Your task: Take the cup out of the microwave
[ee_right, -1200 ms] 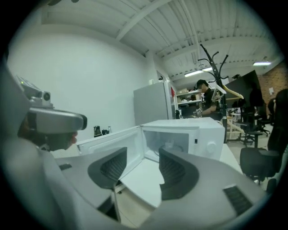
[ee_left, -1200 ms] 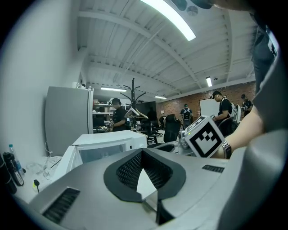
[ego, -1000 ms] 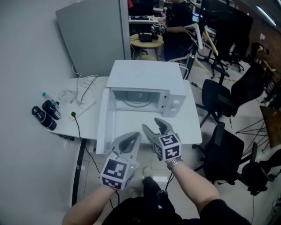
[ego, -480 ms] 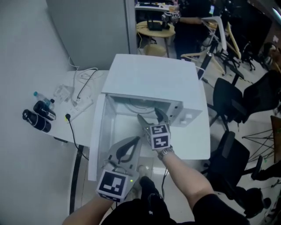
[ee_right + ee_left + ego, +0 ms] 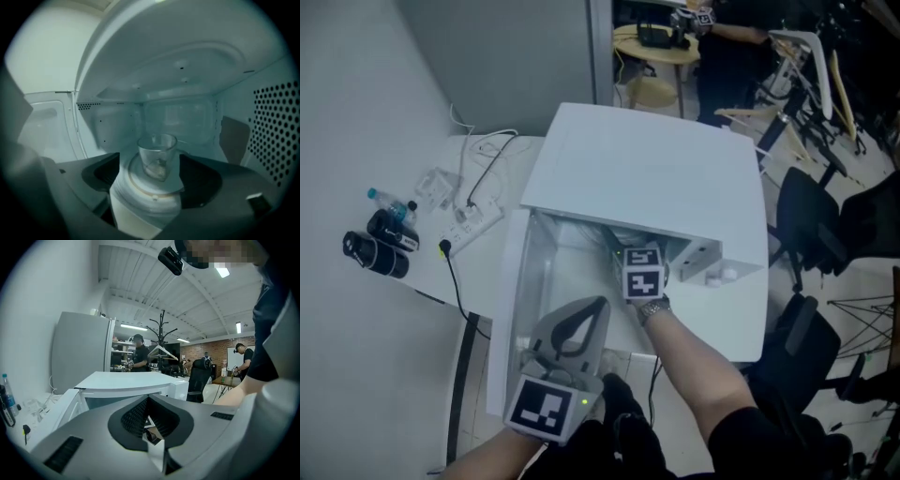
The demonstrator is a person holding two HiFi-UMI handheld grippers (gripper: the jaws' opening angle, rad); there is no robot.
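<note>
White microwave (image 5: 647,178) is seen on a white table (image 5: 431,234), its door (image 5: 508,309) swung open to the left. Right gripper (image 5: 151,185) is reached into the cavity, marker cube just at the opening. Its jaws are held wide apart w/ nothing gripped. Clear glass cup (image 5: 157,154) is stood upright on the turntable (image 5: 140,190) inside, in the gap betw. the two jaws; contact w/ either jaw can't be made out. Left gripper (image 5: 592,309) is held low outside the oven, by the open door, jaws pressed together & empty. Power strip (image 5: 473,220) w/ cables is laid on the table's left part.
</note>
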